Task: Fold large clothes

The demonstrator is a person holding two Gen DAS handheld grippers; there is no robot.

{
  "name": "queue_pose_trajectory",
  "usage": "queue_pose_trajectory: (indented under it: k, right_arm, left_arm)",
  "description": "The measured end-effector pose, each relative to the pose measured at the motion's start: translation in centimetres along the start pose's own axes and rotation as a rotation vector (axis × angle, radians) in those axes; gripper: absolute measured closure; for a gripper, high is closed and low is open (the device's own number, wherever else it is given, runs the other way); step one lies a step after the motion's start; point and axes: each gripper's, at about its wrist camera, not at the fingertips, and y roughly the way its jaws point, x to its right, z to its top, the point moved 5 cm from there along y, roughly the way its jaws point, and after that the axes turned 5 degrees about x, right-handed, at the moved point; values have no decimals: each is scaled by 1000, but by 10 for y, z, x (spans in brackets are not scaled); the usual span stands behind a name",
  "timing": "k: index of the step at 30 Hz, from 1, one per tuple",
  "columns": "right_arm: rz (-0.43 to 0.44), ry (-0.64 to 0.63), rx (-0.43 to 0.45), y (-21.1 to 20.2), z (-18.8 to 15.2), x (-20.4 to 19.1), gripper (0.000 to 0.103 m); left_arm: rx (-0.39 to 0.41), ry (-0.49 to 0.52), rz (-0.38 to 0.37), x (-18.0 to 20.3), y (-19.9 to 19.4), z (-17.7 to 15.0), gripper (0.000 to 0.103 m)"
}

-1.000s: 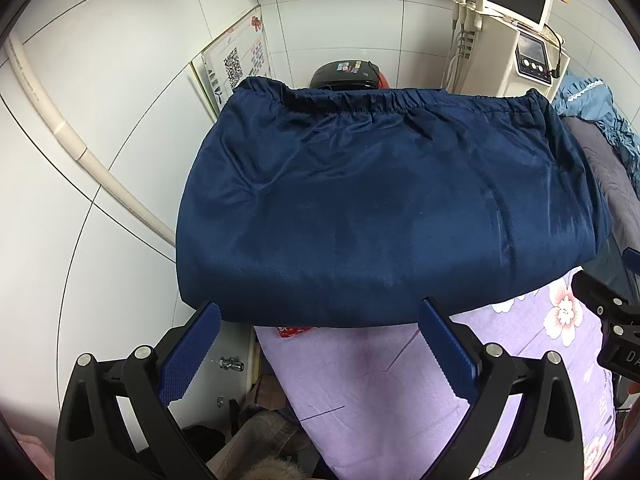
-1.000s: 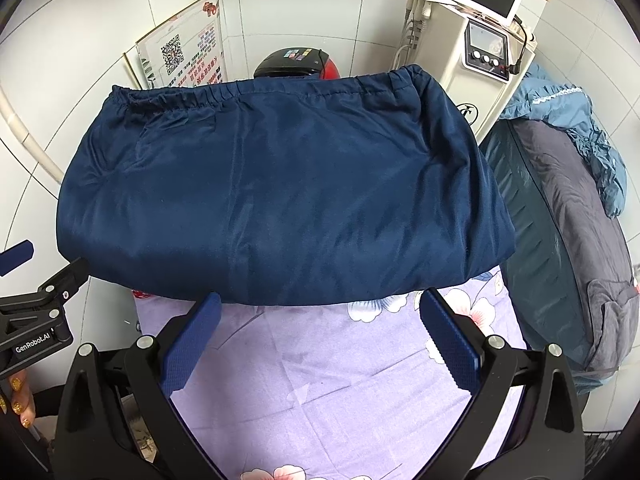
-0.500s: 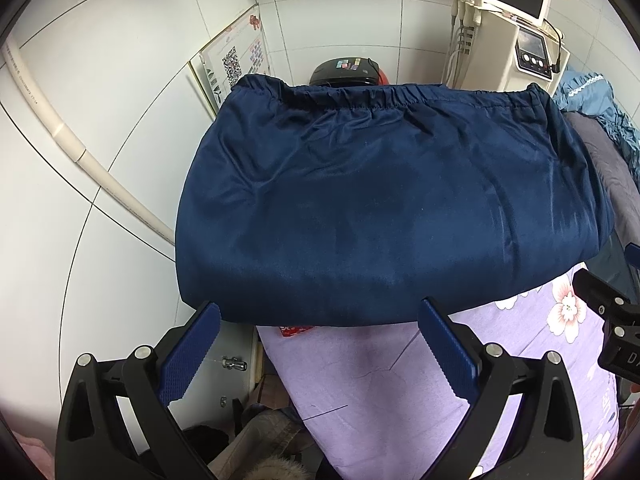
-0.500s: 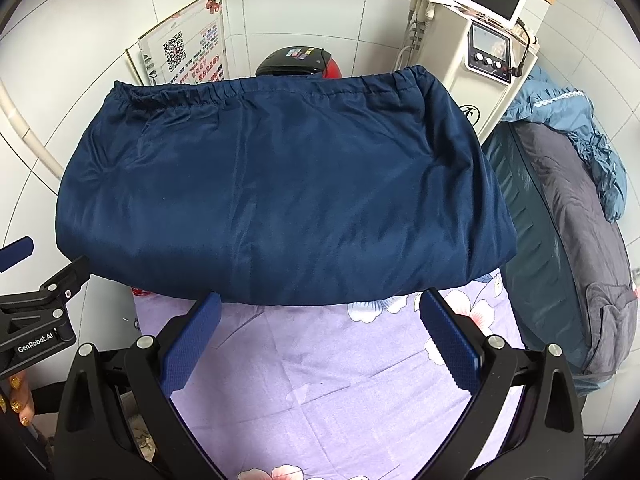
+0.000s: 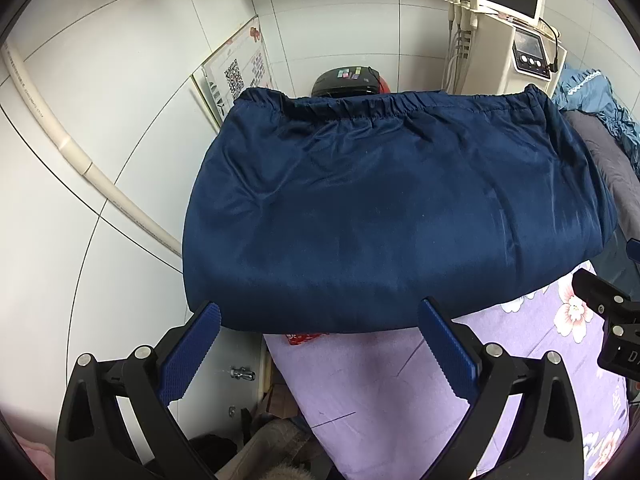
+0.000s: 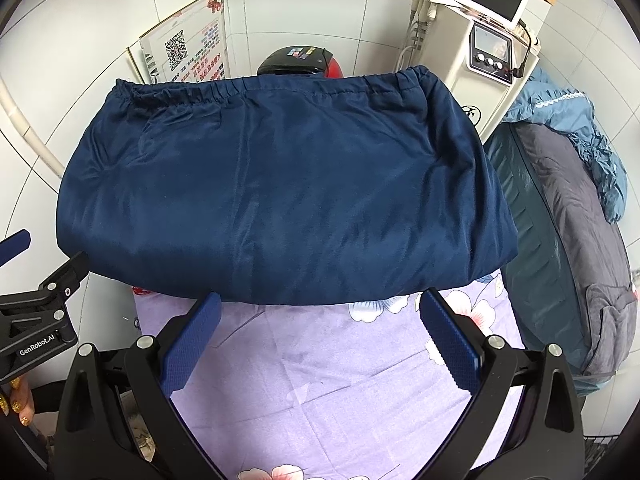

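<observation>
A navy blue garment [image 5: 392, 208] [image 6: 280, 188] lies folded into a wide block on the purple floral sheet [image 5: 384, 392] [image 6: 320, 380], its elastic waistband along the far edge. My left gripper [image 5: 320, 332] stands open just short of the garment's near left corner, nothing between its blue pads [image 5: 190, 354]. My right gripper [image 6: 320, 324] is open too, close to the near folded edge toward the right. Each view catches the other gripper at its side edge.
White tiled walls close in at the left and back, with a pipe [image 5: 80, 152] and a QR-code sign [image 6: 188, 56]. A white machine with a screen [image 6: 488, 28] stands at the back right. A grey and teal bedding pile [image 6: 568, 240] lies right. A black-red appliance [image 5: 348, 80] sits behind the garment.
Both grippers have edged slightly toward the garment; it looms a little larger in both views. The garment itself has not moved and both grippers stay open.
</observation>
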Motion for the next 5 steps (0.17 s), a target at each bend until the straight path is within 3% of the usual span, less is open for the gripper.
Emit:
queue_pose_trajectory:
  k: [5]
  right_arm:
    - [2,-1,1,0,0,-1,5]
  left_arm:
    - [-5,-2,-3,0,0,-1,6]
